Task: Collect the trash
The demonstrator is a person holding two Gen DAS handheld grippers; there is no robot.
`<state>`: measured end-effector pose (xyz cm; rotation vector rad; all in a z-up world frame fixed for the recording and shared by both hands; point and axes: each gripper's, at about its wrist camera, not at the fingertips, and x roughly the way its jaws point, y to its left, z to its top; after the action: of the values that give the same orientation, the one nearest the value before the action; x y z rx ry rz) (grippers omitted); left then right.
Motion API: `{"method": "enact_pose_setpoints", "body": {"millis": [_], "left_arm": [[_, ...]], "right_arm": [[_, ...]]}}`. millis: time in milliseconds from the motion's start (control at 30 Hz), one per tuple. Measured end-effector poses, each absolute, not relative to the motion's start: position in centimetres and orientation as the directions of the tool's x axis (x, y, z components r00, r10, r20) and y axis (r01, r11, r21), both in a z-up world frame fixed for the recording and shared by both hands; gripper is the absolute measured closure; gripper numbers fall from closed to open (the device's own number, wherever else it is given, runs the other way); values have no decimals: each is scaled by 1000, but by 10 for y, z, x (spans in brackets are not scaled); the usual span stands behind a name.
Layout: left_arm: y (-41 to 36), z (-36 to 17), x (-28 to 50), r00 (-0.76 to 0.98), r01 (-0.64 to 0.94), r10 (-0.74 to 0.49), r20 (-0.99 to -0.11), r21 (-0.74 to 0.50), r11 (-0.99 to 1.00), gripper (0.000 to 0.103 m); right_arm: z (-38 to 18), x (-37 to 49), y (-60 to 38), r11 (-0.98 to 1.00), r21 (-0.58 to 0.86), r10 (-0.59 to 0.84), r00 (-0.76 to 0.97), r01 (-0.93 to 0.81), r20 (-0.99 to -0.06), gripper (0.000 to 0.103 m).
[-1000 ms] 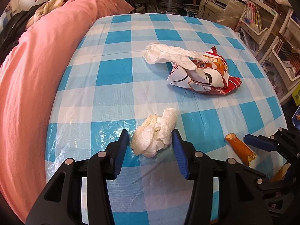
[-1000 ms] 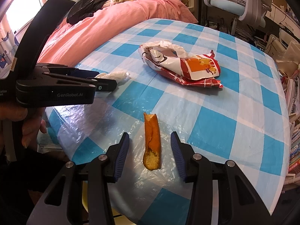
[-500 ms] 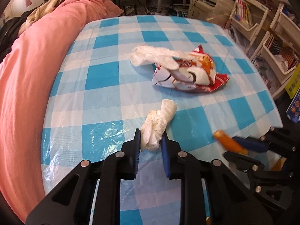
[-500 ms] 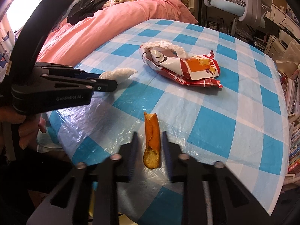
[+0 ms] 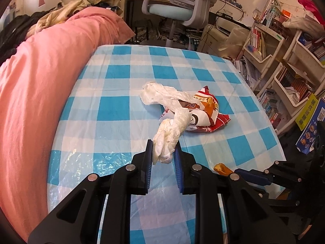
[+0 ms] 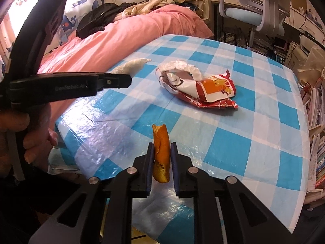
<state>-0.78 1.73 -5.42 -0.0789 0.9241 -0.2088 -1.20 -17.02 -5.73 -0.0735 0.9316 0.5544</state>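
Note:
My left gripper [image 5: 162,149] is shut on a crumpled white tissue [image 5: 171,133] and holds it above the blue checked table [image 5: 113,109]. My right gripper [image 6: 161,149] is shut on an orange peel strip [image 6: 161,152] and holds it above the table's near edge. The peel's tip also shows in the left wrist view [image 5: 221,167], and the tissue in the right wrist view [image 6: 132,66]. A red and white snack bag [image 5: 203,113] with a white plastic bag [image 5: 160,95] lies mid-table; it also shows in the right wrist view [image 6: 199,90].
A pink duvet on a bed [image 5: 36,93] runs along the table's left side. An office chair [image 5: 178,6] stands behind the table. Bookshelves [image 5: 284,71] line the right. A hand [image 6: 30,134] holds the left gripper.
Both grippers closed, the left on the tissue and the right on the peel, and both have lifted their items off the table.

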Motion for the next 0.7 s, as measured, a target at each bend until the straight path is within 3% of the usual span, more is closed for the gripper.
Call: {"method": "enact_pose_setpoints", "body": {"millis": [700], "left_arm": [[21, -47, -12, 614, 138, -196, -764, -141, 980, 84]], "right_arm": [[-53, -18, -164, 841, 175, 445, 472, -512, -761, 86]]}}
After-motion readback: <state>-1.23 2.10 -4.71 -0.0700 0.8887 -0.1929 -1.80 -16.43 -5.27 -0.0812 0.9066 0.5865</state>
